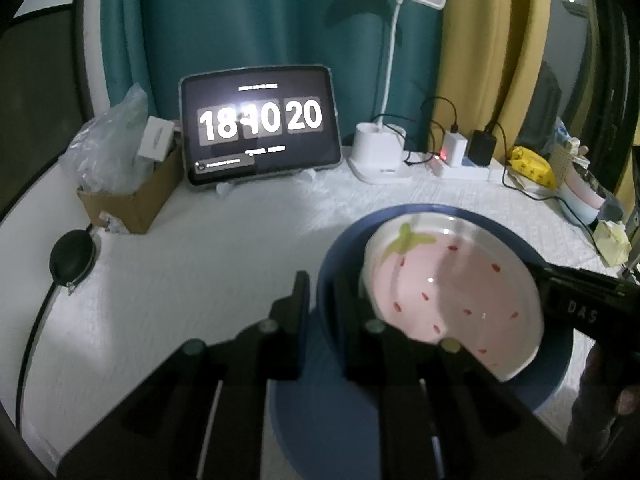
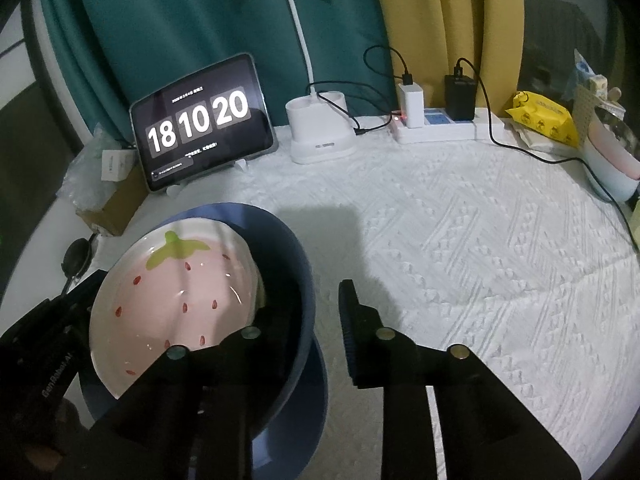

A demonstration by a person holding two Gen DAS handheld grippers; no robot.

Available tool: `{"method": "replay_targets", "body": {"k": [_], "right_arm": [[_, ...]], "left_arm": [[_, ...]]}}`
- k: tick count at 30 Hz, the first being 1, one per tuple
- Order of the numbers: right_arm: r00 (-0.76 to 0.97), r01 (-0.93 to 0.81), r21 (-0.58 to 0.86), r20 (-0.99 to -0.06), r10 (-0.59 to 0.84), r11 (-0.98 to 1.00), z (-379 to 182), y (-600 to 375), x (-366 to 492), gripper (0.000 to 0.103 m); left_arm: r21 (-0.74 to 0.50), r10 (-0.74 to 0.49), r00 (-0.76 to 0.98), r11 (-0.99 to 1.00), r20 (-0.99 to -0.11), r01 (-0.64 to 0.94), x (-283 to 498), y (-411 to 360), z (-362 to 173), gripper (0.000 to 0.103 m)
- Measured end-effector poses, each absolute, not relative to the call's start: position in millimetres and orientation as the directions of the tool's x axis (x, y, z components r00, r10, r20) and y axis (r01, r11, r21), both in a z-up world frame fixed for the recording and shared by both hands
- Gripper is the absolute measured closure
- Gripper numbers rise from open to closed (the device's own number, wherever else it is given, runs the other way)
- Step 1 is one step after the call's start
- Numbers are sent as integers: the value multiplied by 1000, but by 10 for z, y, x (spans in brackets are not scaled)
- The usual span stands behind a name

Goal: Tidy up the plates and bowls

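A pink strawberry-pattern bowl sits tilted inside a dark blue bowl, which stands on a blue plate. My left gripper straddles the blue bowl's near rim, one finger outside, one inside; the jaws look closed on the rim. In the right wrist view the strawberry bowl lies in the blue bowl on the plate. My right gripper is open, its left finger inside the blue bowl, its right finger outside over the cloth.
A tablet clock, a white desk lamp, a power strip with chargers, a cardboard box with plastic bags, a yellow packet and a black round object stand on the white tablecloth.
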State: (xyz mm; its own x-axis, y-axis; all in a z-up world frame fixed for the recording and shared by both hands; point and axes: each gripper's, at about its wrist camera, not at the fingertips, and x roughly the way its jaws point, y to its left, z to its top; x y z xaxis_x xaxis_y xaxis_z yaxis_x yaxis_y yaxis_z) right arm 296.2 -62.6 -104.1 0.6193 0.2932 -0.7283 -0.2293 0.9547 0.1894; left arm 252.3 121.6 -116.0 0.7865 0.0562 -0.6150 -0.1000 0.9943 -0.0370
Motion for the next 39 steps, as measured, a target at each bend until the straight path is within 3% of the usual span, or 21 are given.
{"method": "replay_targets", "body": {"k": [28, 30, 31, 32, 34, 39], "right_arm": [[624, -224, 155, -736, 263, 962, -1028, -777, 2816, 49], [649, -218, 151, -716, 259, 964, -980, -809, 2786, 40], [661, -217, 150, -705, 258, 965, -944, -827, 2773, 38], [666, -220, 153, -698, 263, 963, -916, -839, 2767, 36], [674, -225, 154, -688, 268, 962, -862, -850, 2748, 36], [681, -235, 147, -681, 270, 961, -807, -843, 2699, 35]], "left_arm": [[-83, 22, 749, 991, -662, -103, 2403, 1211, -1085, 89], [-63, 38, 770, 993, -636, -101, 2365, 1196, -1015, 85], [-59, 38, 778, 994, -626, -96, 2350, 1189, -972, 78], [-61, 35, 784, 994, -620, -92, 2342, 1188, -934, 58], [-61, 28, 795, 995, -606, -81, 2329, 1169, -866, 33], [-27, 48, 812, 997, -582, -78, 2271, 1100, -778, 29]]}}
